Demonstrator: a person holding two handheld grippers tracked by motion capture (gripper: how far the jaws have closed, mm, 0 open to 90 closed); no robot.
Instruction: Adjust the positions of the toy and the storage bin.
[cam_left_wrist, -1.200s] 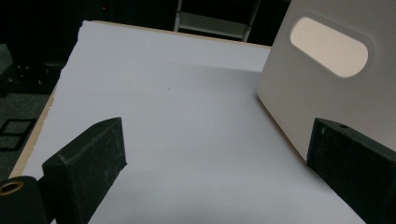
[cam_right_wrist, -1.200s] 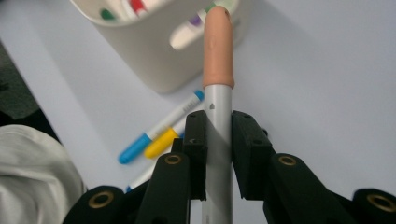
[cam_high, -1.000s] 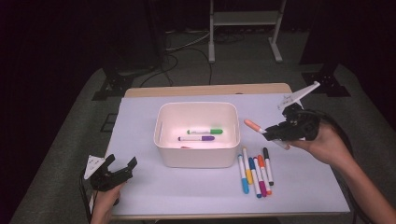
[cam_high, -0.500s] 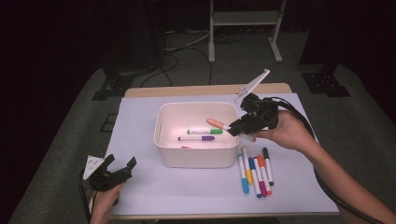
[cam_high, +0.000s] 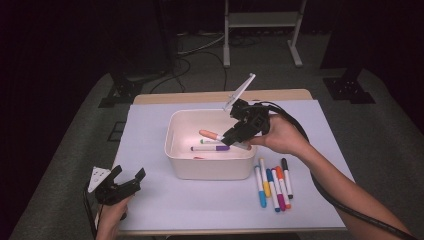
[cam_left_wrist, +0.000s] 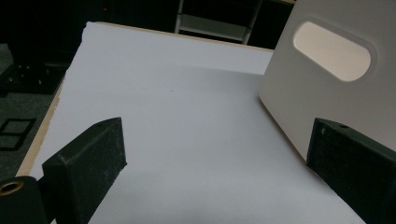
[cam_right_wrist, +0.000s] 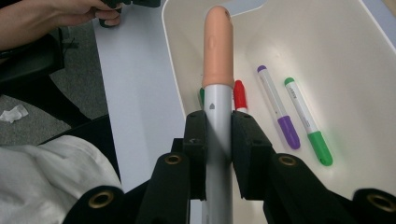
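A marker with a peach cap (cam_high: 210, 134) and a grey barrel sticks out over the white bin (cam_high: 210, 170), and my right gripper (cam_high: 231, 139) is shut on it. In the right gripper view the pads (cam_right_wrist: 196, 135) clamp the barrel, and the peach cap (cam_right_wrist: 217, 46) points into the bin (cam_right_wrist: 327, 42). On the bin floor lie a purple marker (cam_right_wrist: 278, 107), a green marker (cam_right_wrist: 308, 121) and a red one (cam_right_wrist: 240, 95). My left gripper (cam_high: 127, 176) rests at the table's near left, open, nothing between its jaws (cam_left_wrist: 215, 154), facing the bin's side wall (cam_left_wrist: 327, 93).
Several coloured markers (cam_high: 272, 182) lie in a row on the white sheet (cam_high: 150, 130) just right of the bin. A cable trails from the right gripper along the forearm. Dark floor and stand legs surround the table.
My right gripper has carried the peach-capped marker leftward from the table's right side to above the bin. The left gripper has stayed put.
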